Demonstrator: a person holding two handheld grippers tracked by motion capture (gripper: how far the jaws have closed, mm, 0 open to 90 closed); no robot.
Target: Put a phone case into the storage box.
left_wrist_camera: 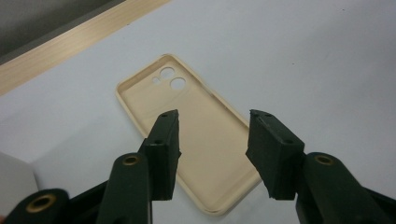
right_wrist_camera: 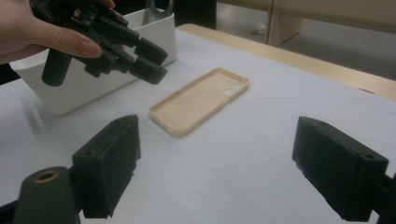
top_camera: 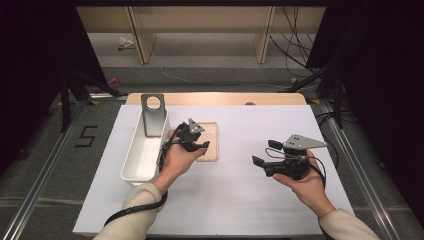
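- Centrally, a beige phone case (top_camera: 210, 142) lies flat on the white table sheet (top_camera: 240, 200), hollow side up, with its camera cut-outs at the far end.
- The left gripper (top_camera: 192, 140) hovers over the case's near left part; in the left gripper view its jaws stand apart above the case, grasping nothing.
- At about 9 o'clock from the case stands a long white bin (top_camera: 142, 150), just beside it.
- A grey metal bracket (top_camera: 153, 114) with a round hole leans upright in the bin's far end; the rest of the bin's inside looks bare, though its near end is partly hidden.
- The right gripper (top_camera: 267, 157) is at roughly 4 o'clock from the case, well apart, jaws spread wide and holding nothing.
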